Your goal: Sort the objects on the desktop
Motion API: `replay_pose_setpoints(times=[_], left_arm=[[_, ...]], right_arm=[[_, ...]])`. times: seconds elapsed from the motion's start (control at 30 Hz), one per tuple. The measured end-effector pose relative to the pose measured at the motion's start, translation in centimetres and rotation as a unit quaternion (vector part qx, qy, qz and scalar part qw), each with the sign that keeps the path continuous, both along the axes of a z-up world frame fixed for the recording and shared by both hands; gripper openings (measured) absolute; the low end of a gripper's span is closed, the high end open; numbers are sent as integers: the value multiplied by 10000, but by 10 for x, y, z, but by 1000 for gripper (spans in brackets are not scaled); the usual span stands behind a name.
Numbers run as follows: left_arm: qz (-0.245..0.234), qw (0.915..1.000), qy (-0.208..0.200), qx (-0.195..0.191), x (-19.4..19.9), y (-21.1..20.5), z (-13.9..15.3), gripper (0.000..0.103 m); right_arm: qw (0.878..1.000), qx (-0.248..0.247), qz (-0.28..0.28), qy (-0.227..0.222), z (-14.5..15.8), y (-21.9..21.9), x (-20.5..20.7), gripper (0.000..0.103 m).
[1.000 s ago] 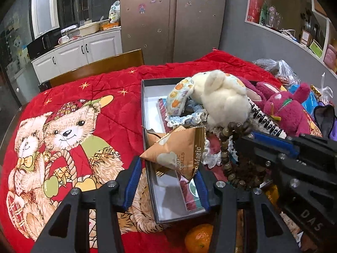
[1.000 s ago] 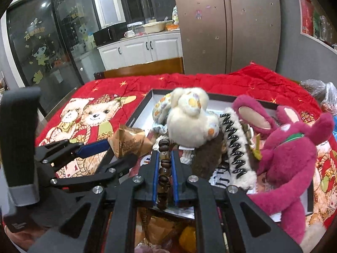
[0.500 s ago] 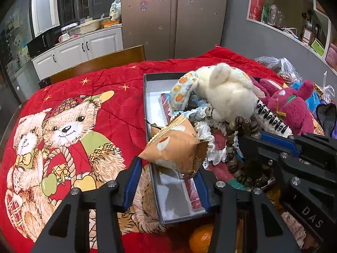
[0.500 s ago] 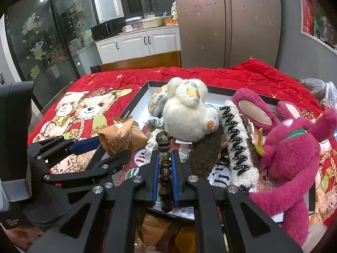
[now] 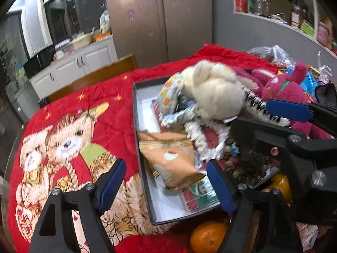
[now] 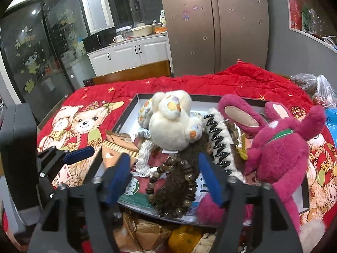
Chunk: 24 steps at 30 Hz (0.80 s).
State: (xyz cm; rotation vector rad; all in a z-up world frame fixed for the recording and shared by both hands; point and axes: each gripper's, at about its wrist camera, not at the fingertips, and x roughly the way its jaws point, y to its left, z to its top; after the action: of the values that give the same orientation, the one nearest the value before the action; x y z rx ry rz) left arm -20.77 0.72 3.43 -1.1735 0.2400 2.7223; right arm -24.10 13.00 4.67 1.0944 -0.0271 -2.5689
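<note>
A dark shallow box (image 5: pixel 134 113) lies on the red bear quilt. An orange snack packet (image 5: pixel 171 158) lies in the box near its left wall; it also shows in the right wrist view (image 6: pixel 118 147). My left gripper (image 5: pixel 166 186) is open and empty just in front of the packet. A brown bead bracelet (image 6: pixel 179 181) lies in the box on a dark fuzzy item. My right gripper (image 6: pixel 163 181) is open above the bracelet, not holding it. A cream plush (image 6: pixel 172 122) and a pink plush (image 6: pixel 278 149) fill the box's middle and right.
An orange (image 5: pixel 207 237) sits on the quilt in front of the box. A black-and-white spiral hair clip (image 6: pixel 219 143) lies between the plushes. Plastic bags (image 6: pixel 316 88) sit at the far right. A wooden chair back (image 6: pixel 132 74) stands behind the table.
Both grippers have opened. The snack packet dropped from my left gripper into the box. The bead bracelet dropped from my right gripper into the box.
</note>
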Motion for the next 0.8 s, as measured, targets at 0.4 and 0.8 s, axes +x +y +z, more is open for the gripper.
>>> replay_pose_setpoints(times=[0.4,0.8], left_arm=[[131,9993,97,335,1,-7,13,82],[251,9930,732,896,35,-27,75,82]], right_arm=[[9998,-105,173,15,8,-2,6,79],[9968,-178,43,777,78,10,45,88]])
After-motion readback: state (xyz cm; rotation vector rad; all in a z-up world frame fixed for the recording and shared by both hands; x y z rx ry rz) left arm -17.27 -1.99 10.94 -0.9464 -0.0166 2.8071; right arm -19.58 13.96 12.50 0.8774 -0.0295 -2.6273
